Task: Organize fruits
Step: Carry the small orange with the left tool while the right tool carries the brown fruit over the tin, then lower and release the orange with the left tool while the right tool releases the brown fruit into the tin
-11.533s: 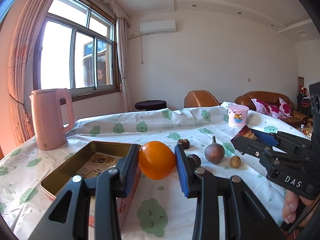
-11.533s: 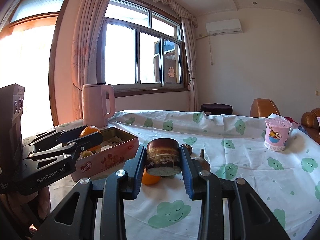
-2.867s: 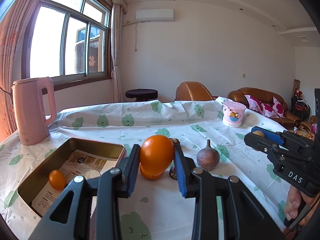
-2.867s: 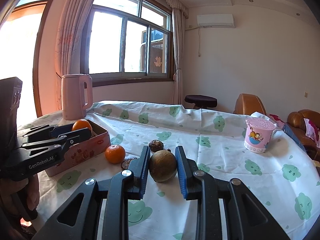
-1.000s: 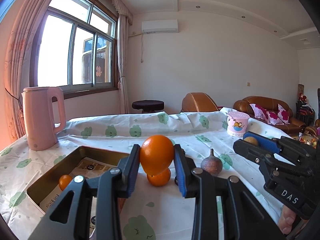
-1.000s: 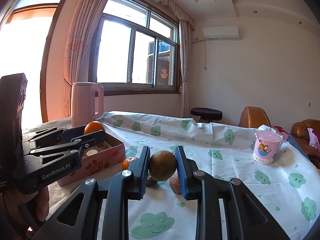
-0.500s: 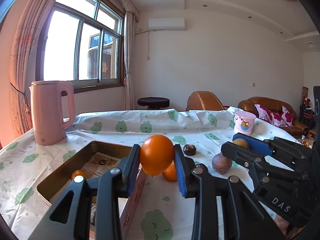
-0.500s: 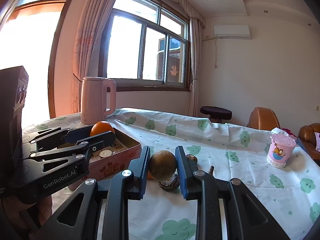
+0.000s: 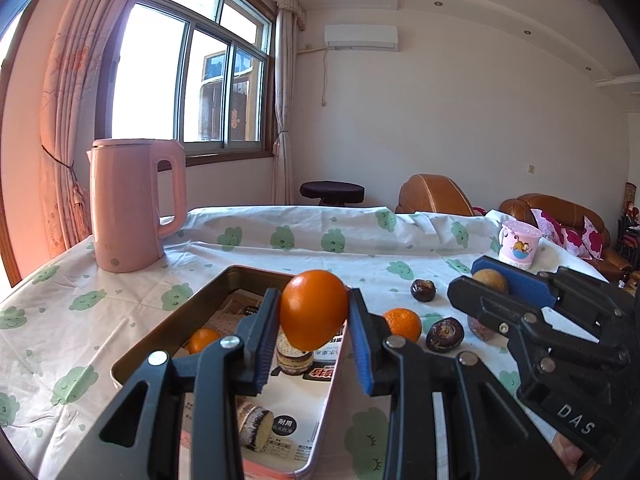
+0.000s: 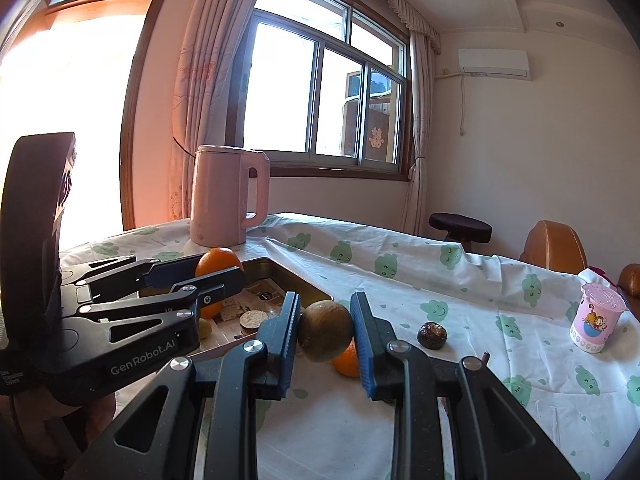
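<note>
Orange, round and smooth, the orange point(image 9: 313, 309) may slip; the left gripper point(image 9: 313, 322) clamps its middle above the tin point(image 9: 132, 354). The right gripper point(image 10: 325, 336) pinches a firm brown fruit point(image 10: 325, 331).

The left gripper point(image 9: 314, 334) clamps a large round orange point(image 9: 313, 309) between its blue-padded fingers, holding it above the near right part of an open rectangular metal tin point(image 9: 168, 340) that holds a small orange fruit point(image 9: 203, 339) and printed paper. To the right, the black right gripper point(image 9: 486, 280) grips a round brownish fruit point(image 9: 490, 279). On the white tablecloth with green cloud faces point(image 9: 100, 312) lie a small tangerine point(image 9: 402, 322) and two dark wrinkled fruits point(image 9: 445, 334), with a tall pink plastic kettle point(image 9: 134, 204) and a pink cartoon cup point(image 9: 518, 244) farther back
</note>
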